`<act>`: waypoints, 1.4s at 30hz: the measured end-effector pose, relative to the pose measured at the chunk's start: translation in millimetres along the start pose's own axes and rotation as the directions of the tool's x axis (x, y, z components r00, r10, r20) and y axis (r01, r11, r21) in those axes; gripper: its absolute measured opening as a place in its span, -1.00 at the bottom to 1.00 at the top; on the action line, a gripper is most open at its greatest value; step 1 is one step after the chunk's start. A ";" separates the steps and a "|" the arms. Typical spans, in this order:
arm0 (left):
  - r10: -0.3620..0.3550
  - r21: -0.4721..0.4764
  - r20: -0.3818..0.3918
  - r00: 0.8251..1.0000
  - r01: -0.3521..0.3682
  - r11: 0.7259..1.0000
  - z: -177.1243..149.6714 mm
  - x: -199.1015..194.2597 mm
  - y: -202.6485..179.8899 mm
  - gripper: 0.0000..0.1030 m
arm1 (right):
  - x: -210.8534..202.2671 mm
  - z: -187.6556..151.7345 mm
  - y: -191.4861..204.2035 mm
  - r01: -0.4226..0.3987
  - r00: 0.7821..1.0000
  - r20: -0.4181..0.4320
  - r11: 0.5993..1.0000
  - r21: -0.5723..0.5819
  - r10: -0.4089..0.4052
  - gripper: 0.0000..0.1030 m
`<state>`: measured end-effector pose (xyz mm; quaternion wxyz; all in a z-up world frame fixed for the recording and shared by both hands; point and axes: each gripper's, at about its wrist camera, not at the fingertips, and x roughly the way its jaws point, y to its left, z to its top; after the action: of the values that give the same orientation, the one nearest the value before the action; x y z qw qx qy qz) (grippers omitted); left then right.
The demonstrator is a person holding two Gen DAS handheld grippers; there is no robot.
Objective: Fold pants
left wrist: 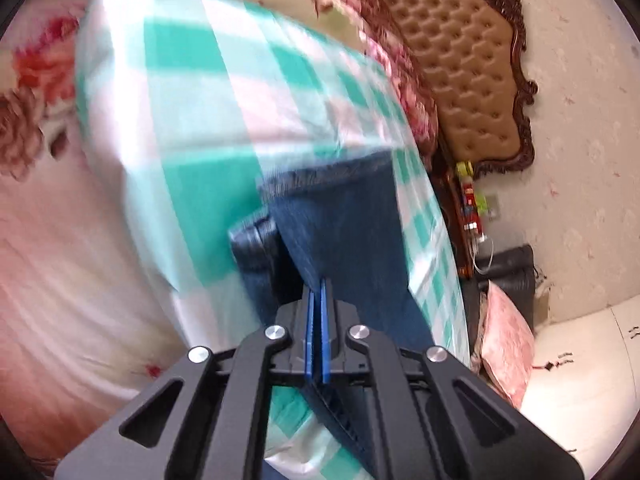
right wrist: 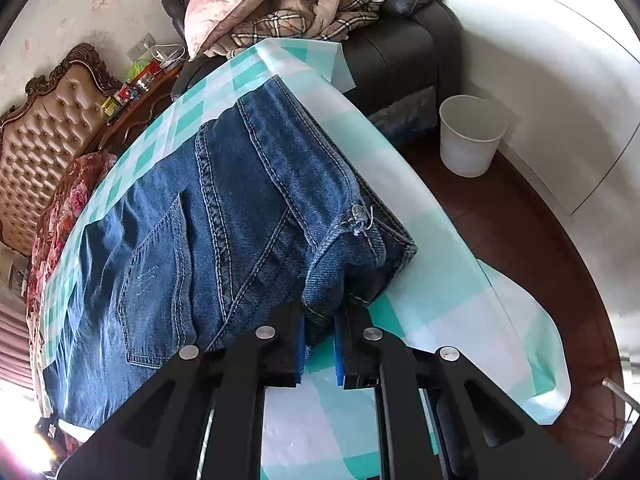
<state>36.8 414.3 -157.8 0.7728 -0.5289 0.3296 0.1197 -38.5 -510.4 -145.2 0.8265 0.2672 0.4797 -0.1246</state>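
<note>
Blue denim jeans (right wrist: 224, 216) lie on a green-and-white checked cloth (right wrist: 432, 248). In the right wrist view the waistband end is folded over, with a back pocket showing. My right gripper (right wrist: 320, 344) is shut on the folded waistband corner at the cloth's near edge. In the left wrist view, which is blurred, my left gripper (left wrist: 319, 320) is shut on a thin edge of the jeans leg (left wrist: 344, 220), lifted above the cloth (left wrist: 200, 100). A dark rolled part of the jeans (left wrist: 256, 248) sits left of the fingers.
A tufted brown headboard (left wrist: 460, 60) and floral bedding (left wrist: 48, 208) lie beyond the cloth. A black sofa (right wrist: 404, 48) piled with pillows and a plaid blanket, a white bin (right wrist: 470, 136) on the dark floor, and a nightstand with small items (right wrist: 132, 88) stand around.
</note>
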 end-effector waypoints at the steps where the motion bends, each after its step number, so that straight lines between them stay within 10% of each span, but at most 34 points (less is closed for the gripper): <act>1: 0.012 0.032 0.018 1.000 -0.013 0.999 -2.8 -7.9 -4.6 -0.96 | 0.2 0.1 0.1 0.002 1.000 0.001 1.000 0.001 -0.002 -0.85; 13: 0.121 0.047 0.024 0.992 -0.122 0.991 -10.6 -11.2 17.3 -0.90 | -17.6 3.3 8.7 0.023 0.999 0.035 1.000 -0.014 -0.022 -0.85; 18: 0.246 0.178 0.221 0.944 -0.287 0.941 -19.3 -38.2 -17.0 -0.56 | -3.2 -4.7 8.2 0.078 0.997 0.016 0.996 -0.052 -0.077 -0.86; 23: 0.116 0.625 0.119 0.986 -0.165 0.763 -78.2 4.8 -115.2 -0.21 | -2.5 -5.9 20.1 0.148 0.989 0.032 0.981 -0.126 -0.145 -0.85; 26: 0.052 0.823 -0.074 0.996 0.032 0.568 -146.1 40.5 -168.9 -0.16 | -2.6 -7.1 20.1 0.152 0.988 0.038 0.978 -0.141 -0.148 -0.84; 29: 0.088 0.894 -0.274 0.958 0.221 0.390 -212.7 75.8 -197.7 -0.16 | -2.0 -8.6 22.1 0.163 0.986 0.046 0.973 -0.165 -0.158 -0.83; 33: 0.235 0.953 -0.171 0.957 0.100 0.286 -236.6 116.1 -194.7 -0.66 | -2.9 -10.6 24.9 0.177 0.984 0.049 0.965 -0.192 -0.170 -0.83; 36: 0.193 0.944 -0.111 0.975 0.043 0.329 -218.0 112.7 -210.2 -0.33 | -2.7 -12.9 24.2 0.182 0.983 0.061 0.961 -0.207 -0.173 -0.83; 40: 0.175 0.950 -0.280 0.944 0.245 0.195 -264.4 140.4 -256.4 -0.22 | -1.5 -14.6 31.9 0.220 0.975 0.067 0.950 -0.222 -0.211 -0.79; 42: 0.242 0.971 -0.233 0.942 0.213 0.106 -285.0 167.9 -263.6 -0.18 | -1.6 -15.1 32.9 0.229 0.973 0.072 0.946 -0.229 -0.218 -0.79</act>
<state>195.0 22.8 -133.4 0.8558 0.1166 0.4554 -0.2157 -35.1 -474.8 -139.2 0.8436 0.1083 0.4991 -0.1657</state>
